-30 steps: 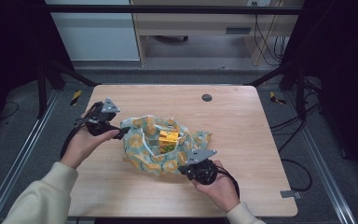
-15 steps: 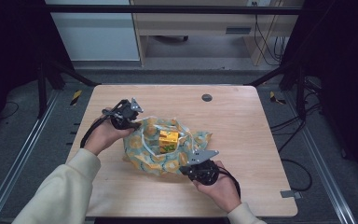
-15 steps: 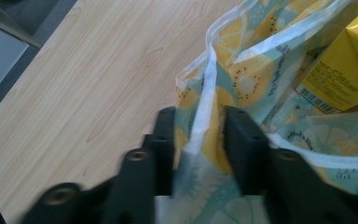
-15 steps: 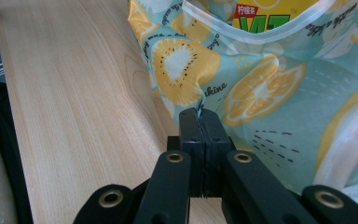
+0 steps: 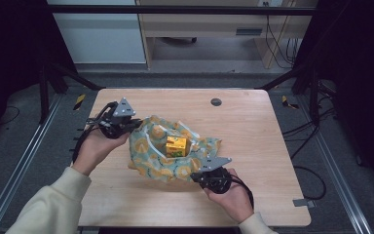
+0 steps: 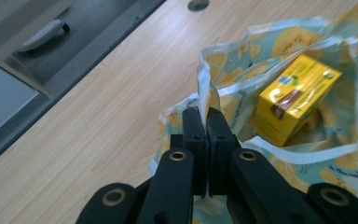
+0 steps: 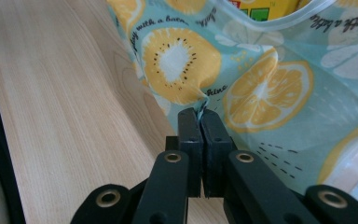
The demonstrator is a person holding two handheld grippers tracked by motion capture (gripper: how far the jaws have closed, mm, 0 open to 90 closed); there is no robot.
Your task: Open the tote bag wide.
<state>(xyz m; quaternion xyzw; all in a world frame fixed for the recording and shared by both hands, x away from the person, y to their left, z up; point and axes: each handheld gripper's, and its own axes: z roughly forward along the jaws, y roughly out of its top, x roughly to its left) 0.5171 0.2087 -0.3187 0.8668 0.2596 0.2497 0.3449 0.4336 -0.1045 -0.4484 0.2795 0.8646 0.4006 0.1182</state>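
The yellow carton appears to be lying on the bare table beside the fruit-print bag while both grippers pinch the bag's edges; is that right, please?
Not quite. The yellow carton lies inside the open fruit-print bag, not on the bare table; the left gripper view shows the bag's sides around it. The rest holds: the left gripper and right gripper each pinch the bag's edge.

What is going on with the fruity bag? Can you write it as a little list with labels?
bag: fruit-print bag, mouth open, lying on the wooden table
inside bag: yellow carton
left gripper: jaws have just been closing, now pinched on the bag's rim
right gripper: shut on a fold of the bag's side
table extra: small round dark grommet near the far edge
likely next: probably pulling the bag's mouth wider, though that is a guess
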